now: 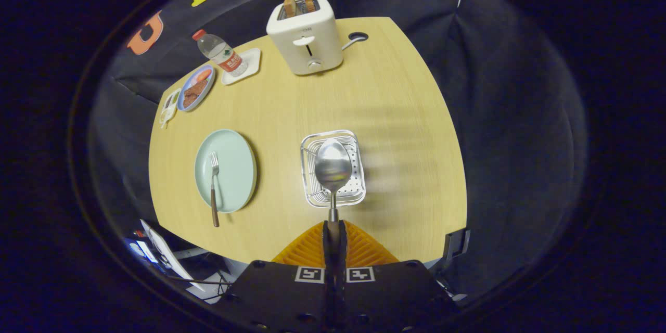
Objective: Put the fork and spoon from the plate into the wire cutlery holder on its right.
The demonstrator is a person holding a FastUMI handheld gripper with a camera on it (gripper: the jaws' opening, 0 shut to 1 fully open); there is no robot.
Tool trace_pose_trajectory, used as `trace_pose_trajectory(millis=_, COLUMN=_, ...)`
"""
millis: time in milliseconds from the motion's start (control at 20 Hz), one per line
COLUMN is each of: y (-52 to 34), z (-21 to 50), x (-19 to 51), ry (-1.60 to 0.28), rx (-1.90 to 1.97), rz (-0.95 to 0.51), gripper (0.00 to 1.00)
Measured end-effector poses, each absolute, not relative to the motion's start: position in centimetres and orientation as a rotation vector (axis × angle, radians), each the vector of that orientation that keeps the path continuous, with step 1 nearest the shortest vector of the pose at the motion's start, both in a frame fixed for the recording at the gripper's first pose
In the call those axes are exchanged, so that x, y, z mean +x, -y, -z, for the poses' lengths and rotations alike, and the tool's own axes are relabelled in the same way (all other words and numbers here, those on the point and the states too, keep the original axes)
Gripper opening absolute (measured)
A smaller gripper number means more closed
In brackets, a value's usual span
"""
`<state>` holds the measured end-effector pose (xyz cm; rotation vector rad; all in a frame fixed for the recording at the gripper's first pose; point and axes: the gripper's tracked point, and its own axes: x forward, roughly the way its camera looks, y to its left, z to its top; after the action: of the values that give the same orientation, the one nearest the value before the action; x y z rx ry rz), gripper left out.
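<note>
I've got the gripper point(333, 237) pinched tight on the spoon point(333, 169), both fingers pressed together on the lower end of its handle, so the bowl sticks out straight ahead at twelve o'clock. Holding it that far back makes sense to me: the bowl end leads and the fingers stay out of the wire. Right now the spoon's bowl hangs over the wire cutlery holder point(311, 195), which sits just beyond the fingertips on the wooden table point(395, 114). I think the spoon is still above the basket rather than inside it, though from this angle I can't judge the height well.

Out at about ten o'clock from the fingers, the pale green plate point(234, 158) lies well apart from the holder, on its left. The fork point(213, 187) is still on it, tines up toward twelve, wooden handle poking off the plate's near rim toward six; that overhang should give me a grab point later.

Further off at twelve stands the white toaster point(307, 36) with two slices up. At eleven are a water bottle point(221, 53) on a coaster and a blue dish of food point(196, 88).
</note>
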<state>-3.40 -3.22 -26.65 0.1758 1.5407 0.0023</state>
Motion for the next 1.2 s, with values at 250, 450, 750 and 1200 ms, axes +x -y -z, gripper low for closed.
trace_pose_trajectory(millis=250, y=2.9, z=27.9, x=-3.5, ry=-1.596, rx=0.242, rz=-0.036, gripper=0.03)
trace_pose_trajectory(millis=450, y=2.3, z=28.1, x=-2.1, ry=-1.572, rx=0.280, rz=-0.037, gripper=0.12)
trace_pose_trajectory(millis=750, y=0.8, z=26.1, x=-0.5, ry=-1.453, rx=0.278, rz=-0.094, gripper=0.53)
trace_pose_trajectory(millis=1200, y=-7.4, z=21.4, x=2.2, ry=-1.035, rx=0.105, rz=-0.288, gripper=0.91)
